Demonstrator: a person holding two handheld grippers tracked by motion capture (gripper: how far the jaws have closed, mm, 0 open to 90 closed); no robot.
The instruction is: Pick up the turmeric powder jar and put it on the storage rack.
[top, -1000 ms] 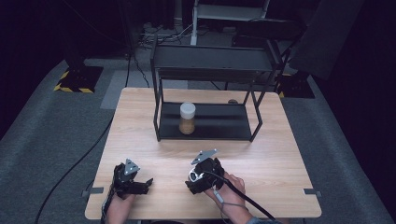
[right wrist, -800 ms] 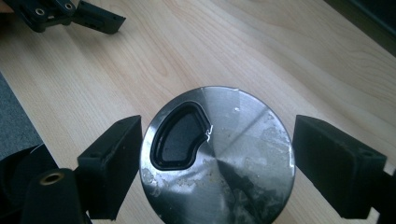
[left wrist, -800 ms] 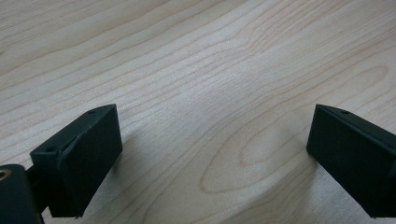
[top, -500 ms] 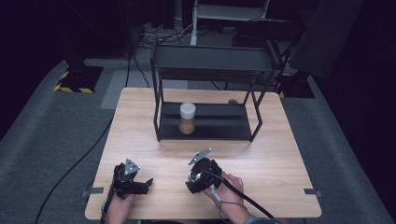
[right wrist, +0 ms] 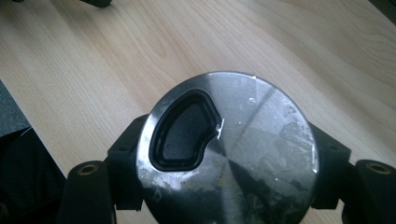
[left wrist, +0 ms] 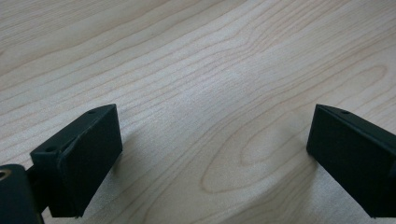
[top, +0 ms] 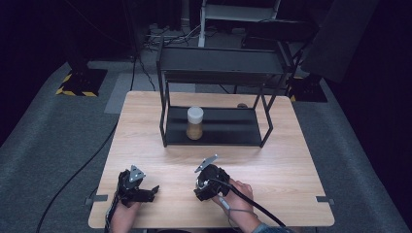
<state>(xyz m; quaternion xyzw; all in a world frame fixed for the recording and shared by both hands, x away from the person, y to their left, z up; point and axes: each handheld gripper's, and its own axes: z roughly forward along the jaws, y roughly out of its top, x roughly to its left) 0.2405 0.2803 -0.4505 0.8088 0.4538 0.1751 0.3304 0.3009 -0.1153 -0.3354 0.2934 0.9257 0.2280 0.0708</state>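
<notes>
Metal disc point(right wrist: 229, 149) lower edge cut off; body beneath hidden.

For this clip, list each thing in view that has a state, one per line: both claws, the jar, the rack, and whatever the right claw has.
Left claw: open, empty, low over bare table.
Right claw: shut on the metal lid.
Metal lid: round, clamped between the jaws, with a dark rubber-rimmed opening.
Jar: upright on the rack's lower shelf, white cap on, brownish contents.
Black rack: standing at the table's far side, top shelf bare.

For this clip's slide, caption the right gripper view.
Right gripper shut on a round metal lid above the wooden table.
</notes>
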